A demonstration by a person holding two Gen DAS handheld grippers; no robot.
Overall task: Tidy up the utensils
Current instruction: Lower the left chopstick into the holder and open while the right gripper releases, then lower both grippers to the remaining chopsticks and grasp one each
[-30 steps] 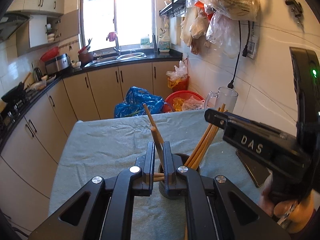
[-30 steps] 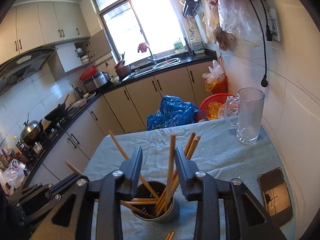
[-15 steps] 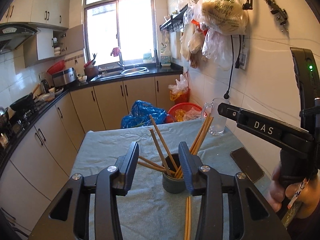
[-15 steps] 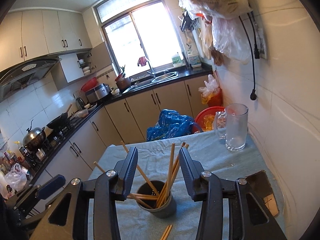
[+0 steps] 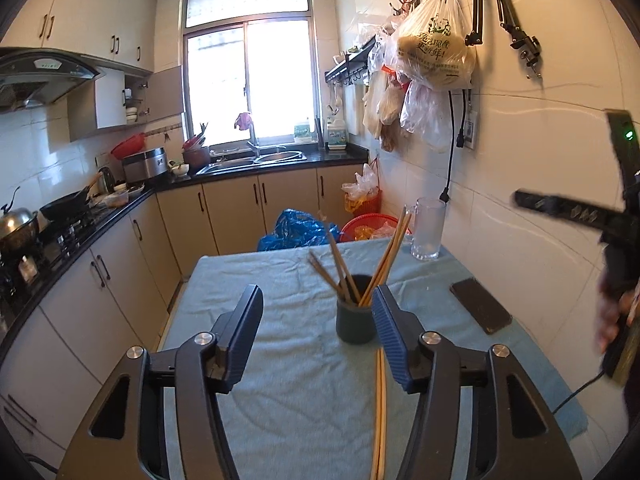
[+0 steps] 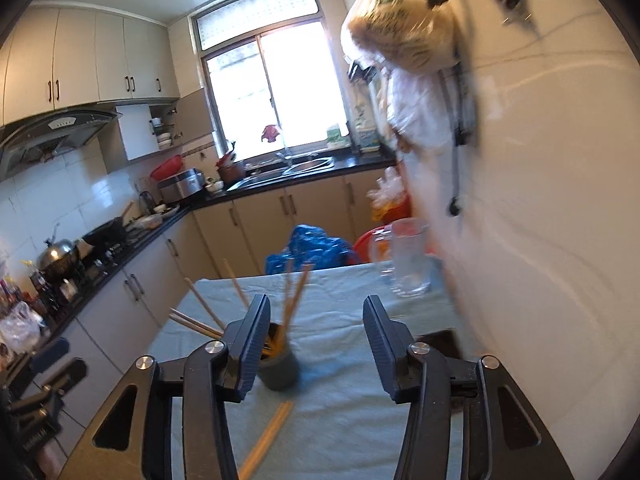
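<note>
Right tongs (image 6: 314, 344) open, empty, above bench (image 6: 344, 412); chopsticks (image 6: 294, 300) in cup (image 6: 280, 372); loose pair (image 6: 266, 436) near it.

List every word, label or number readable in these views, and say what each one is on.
Hanging plastic bag: green Chinese print and a logo, too small to read for certain.
Bottles by the window: labels too small.
Right gripper: lettering blurred.
Wall tag: unreadable.
Nothing else reads.
</note>
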